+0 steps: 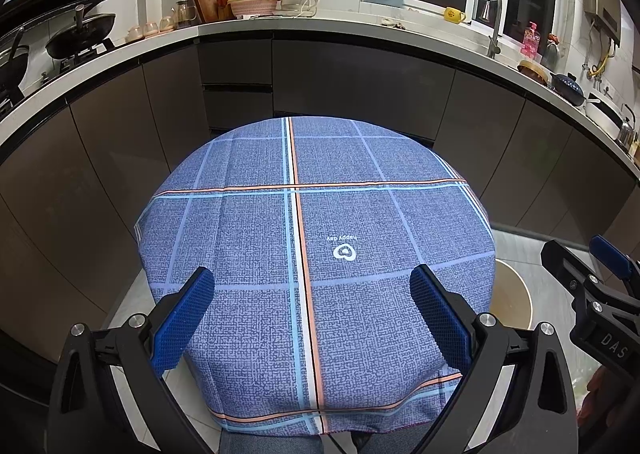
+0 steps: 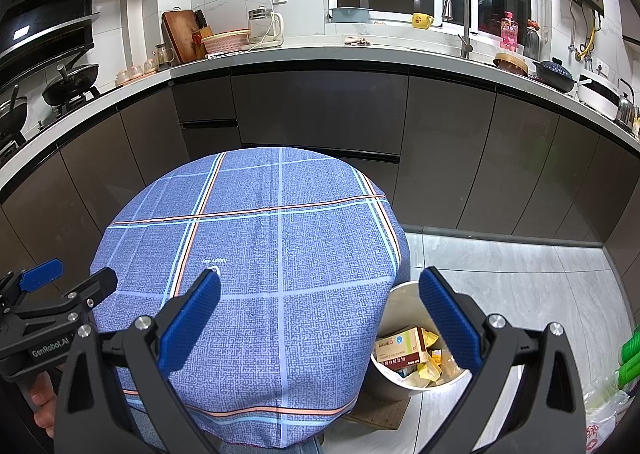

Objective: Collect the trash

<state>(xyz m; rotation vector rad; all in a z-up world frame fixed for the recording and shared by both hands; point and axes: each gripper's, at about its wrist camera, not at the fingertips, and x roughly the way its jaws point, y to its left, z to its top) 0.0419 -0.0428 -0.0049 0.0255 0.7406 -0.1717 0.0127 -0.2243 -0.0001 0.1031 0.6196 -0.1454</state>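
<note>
A small table with a blue plaid cloth [image 1: 312,238] stands in front of me; it also shows in the right wrist view [image 2: 260,274]. No trash lies on the cloth. A white bin [image 2: 400,302] stands on the floor at the table's right and holds a red-and-white carton [image 2: 400,348] and yellow wrappers [image 2: 430,368]. Its rim shows in the left wrist view [image 1: 516,294]. My left gripper [image 1: 312,310] is open and empty over the table's near half. My right gripper [image 2: 320,312] is open and empty over the table's right edge, its right finger [image 2: 448,318] above the bin.
Dark cabinets under a white counter [image 1: 320,25] curve round behind the table, with pans, a kettle, a sink tap and pots on it. Grey tiled floor [image 2: 520,274] lies to the right. A plastic bag and a green object [image 2: 630,358] sit at the far right.
</note>
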